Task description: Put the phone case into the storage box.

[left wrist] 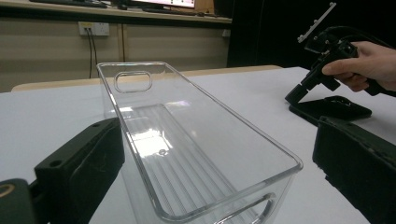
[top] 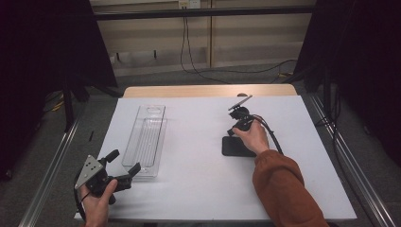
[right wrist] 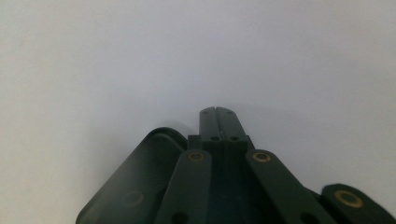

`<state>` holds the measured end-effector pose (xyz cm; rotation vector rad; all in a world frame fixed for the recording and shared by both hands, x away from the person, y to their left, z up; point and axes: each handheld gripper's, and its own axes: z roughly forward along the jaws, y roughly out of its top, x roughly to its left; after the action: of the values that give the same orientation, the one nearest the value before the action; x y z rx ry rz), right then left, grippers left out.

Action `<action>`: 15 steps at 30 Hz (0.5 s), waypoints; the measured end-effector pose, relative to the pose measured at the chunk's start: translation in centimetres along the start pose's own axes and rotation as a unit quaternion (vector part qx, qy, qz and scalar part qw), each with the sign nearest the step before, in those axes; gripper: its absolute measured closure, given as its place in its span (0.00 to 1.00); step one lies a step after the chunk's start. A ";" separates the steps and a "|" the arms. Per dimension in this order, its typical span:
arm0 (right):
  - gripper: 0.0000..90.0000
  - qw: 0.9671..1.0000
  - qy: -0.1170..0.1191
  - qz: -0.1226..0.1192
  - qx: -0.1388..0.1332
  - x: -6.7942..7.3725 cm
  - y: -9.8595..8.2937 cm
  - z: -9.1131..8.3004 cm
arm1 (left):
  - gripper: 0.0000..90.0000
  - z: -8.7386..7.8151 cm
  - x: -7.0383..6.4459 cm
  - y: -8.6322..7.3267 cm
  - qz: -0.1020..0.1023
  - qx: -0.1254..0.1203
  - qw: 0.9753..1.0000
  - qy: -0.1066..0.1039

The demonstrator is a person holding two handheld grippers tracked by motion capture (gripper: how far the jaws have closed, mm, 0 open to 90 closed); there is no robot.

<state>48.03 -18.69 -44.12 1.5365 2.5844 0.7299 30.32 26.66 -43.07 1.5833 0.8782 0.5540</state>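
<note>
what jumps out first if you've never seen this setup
The long clear plastic bin on the left half of the white table stands out, with the left gripper open at its near end, one jaw on either side of its near wall. To the right, the right gripper points down with its jaws shut, tips at a flat black object lying on the table.

I count one clear plastic bin (top: 145, 140) on the white table (top: 198, 189), and one flat black pad (top: 235, 146). I count two grippers: the left gripper (top: 124, 166) and the right gripper (top: 231, 132). I also see two hands and one wall socket (left wrist: 94, 29).
</note>
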 end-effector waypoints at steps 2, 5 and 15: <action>1.00 1.000 0.002 -0.005 0.000 0.4 -0.2 0.0 | 0.02 0.0 0.0 0.0 -0.001 0.000 1.000 0.001; 1.00 1.000 0.006 -0.012 0.003 1.1 -0.4 0.0 | 0.02 0.0 0.0 0.0 -0.001 0.000 1.000 0.001; 1.00 0.999 0.021 -0.032 -0.002 2.4 -1.9 -0.4 | 0.02 0.1 0.0 0.0 -0.002 0.001 1.000 0.000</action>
<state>45.13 -17.63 -44.08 1.4444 2.6470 0.7668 30.37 26.65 -43.13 1.5836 0.8824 0.5513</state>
